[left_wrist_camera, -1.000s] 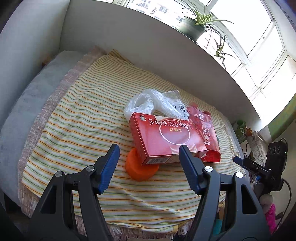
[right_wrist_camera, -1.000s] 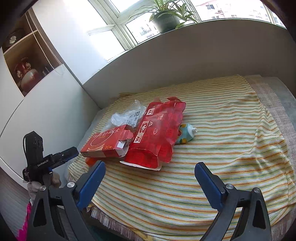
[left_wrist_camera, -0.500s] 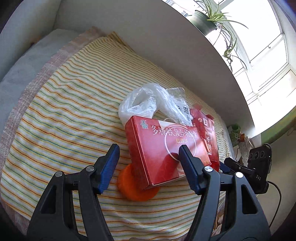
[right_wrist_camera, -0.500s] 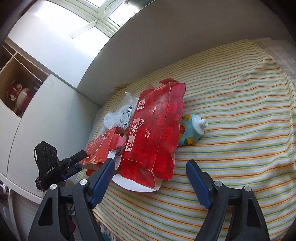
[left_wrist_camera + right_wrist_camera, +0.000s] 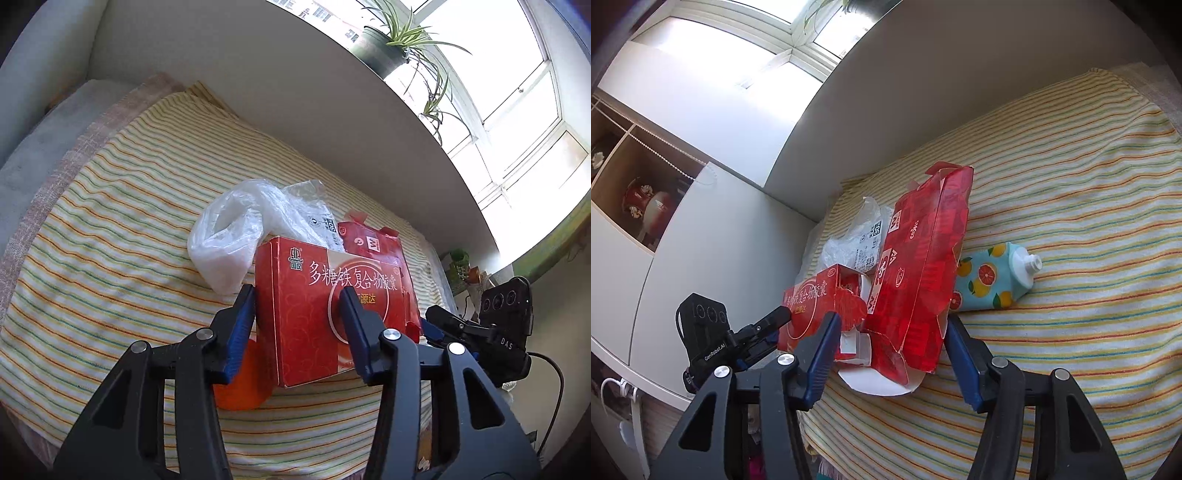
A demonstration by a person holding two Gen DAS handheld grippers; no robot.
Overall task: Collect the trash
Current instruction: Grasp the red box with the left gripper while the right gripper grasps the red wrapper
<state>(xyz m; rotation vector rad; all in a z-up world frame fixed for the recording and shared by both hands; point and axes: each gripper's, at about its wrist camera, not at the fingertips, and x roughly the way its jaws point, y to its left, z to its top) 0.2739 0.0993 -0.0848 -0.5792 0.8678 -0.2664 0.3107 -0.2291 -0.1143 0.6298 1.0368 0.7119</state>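
At centre frame on the striped bed, the light, crushable red box (image 5: 332, 310) sits between the left hand-held gripper (image 5: 297, 328)'s narrowed jaws, best pinched across its stiff edges, while the right hand-held gripper (image 5: 890, 347) gapes wide around the flimsy red carton (image 5: 923, 280).

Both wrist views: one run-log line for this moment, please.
left claw: shut on red box | right claw: open around red carton | bedspread: pouch lying

Bright daylight from blown-out windows (image 5: 524, 122); sharp focus, heavy fisheye-warped edges.
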